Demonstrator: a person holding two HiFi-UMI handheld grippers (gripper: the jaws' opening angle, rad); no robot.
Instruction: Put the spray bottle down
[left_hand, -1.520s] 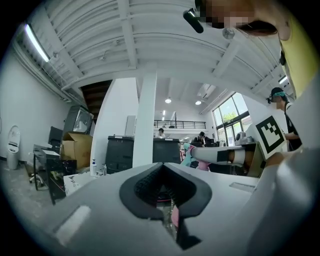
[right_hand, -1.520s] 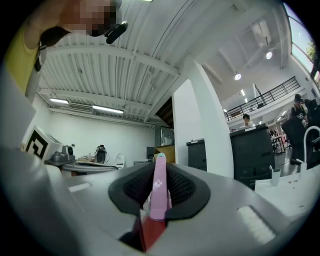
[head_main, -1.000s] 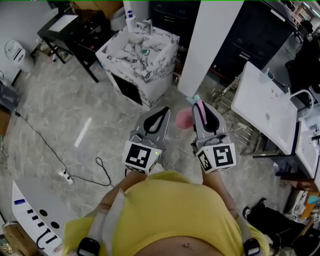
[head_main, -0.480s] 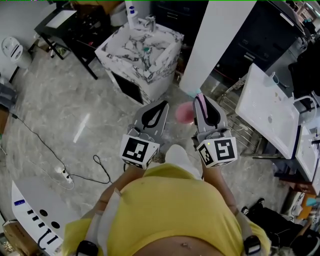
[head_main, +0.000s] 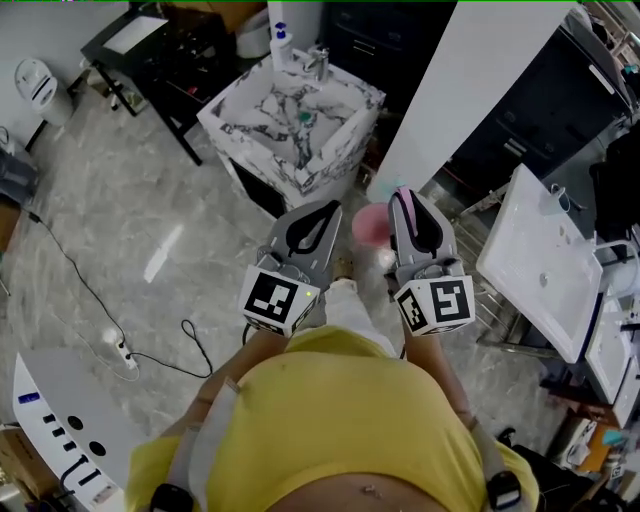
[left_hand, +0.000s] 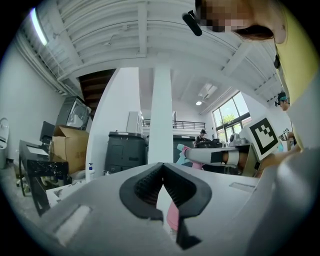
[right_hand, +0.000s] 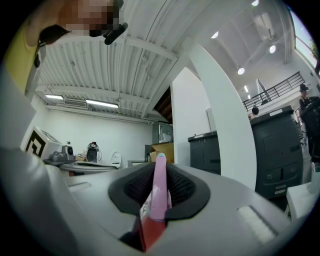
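The pink spray bottle (head_main: 368, 226) hangs from my right gripper (head_main: 404, 197), which is shut on its pink trigger part (right_hand: 159, 192); the bottle's body shows below and to the left of the jaws in the head view. In the left gripper view the bottle (left_hand: 172, 218) shows behind the jaw gap. My left gripper (head_main: 326, 208) is held level beside the right one, its black pads (left_hand: 145, 186) meeting at the tips with nothing between them. Both grippers are in front of the person's yellow shirt, above the grey floor.
A marble-patterned sink cabinet (head_main: 344, 137) stands ahead, with a pump bottle (head_main: 280, 30) at its back. A white pillar (head_main: 450, 90) rises just right of it. White tables (head_main: 545, 250) lie to the right, a black table (head_main: 150, 45) at upper left, a cable and power strip (head_main: 122, 350) on the floor.
The person has walked forward: the sink cabinet and pillar have come nearer to the grippers. Both grippers keep their pose, and the right one's hold on the bottle is the same.
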